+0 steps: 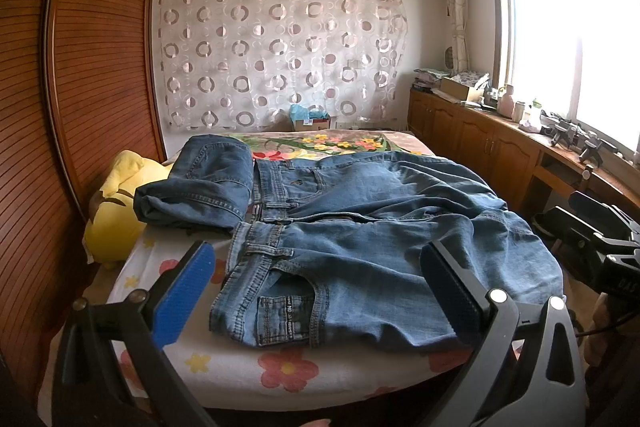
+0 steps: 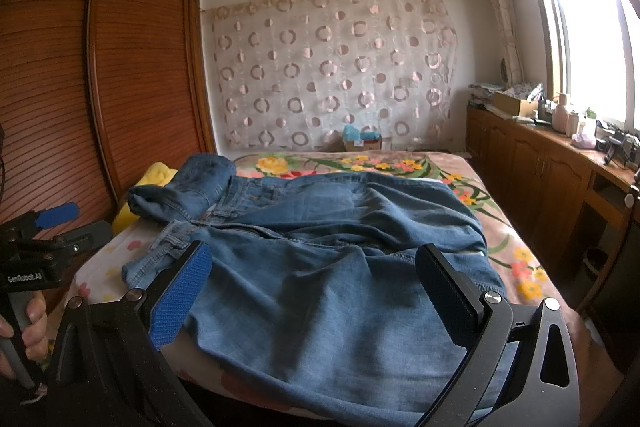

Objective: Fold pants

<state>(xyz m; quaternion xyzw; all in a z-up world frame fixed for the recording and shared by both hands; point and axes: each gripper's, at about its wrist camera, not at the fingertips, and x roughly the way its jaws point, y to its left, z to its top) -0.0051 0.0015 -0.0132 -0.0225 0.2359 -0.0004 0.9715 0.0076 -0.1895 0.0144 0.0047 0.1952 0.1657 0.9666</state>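
Observation:
Blue jeans [image 1: 360, 251] lie spread across the flowered bed [image 1: 248, 367], waistband to the left and legs running right. A second, folded pair of jeans [image 1: 204, 183] sits at the bed's far left. My left gripper [image 1: 316, 295] hovers open over the near hip pocket, blue pads wide apart, nothing held. In the right wrist view the same jeans [image 2: 328, 267] fill the bed [image 2: 520, 267]; my right gripper [image 2: 316, 299] hovers open above the near trouser leg, holding nothing. The left gripper [image 2: 60, 223], held by a hand, shows at that view's left edge.
A yellow plush toy [image 1: 116, 211] lies at the bed's left edge against the brown slatted wardrobe [image 1: 92, 75]. Wooden cabinets [image 1: 488, 143] with clutter run under the window on the right. A cardboard box [image 1: 312, 123] stands behind the bed by the patterned curtain.

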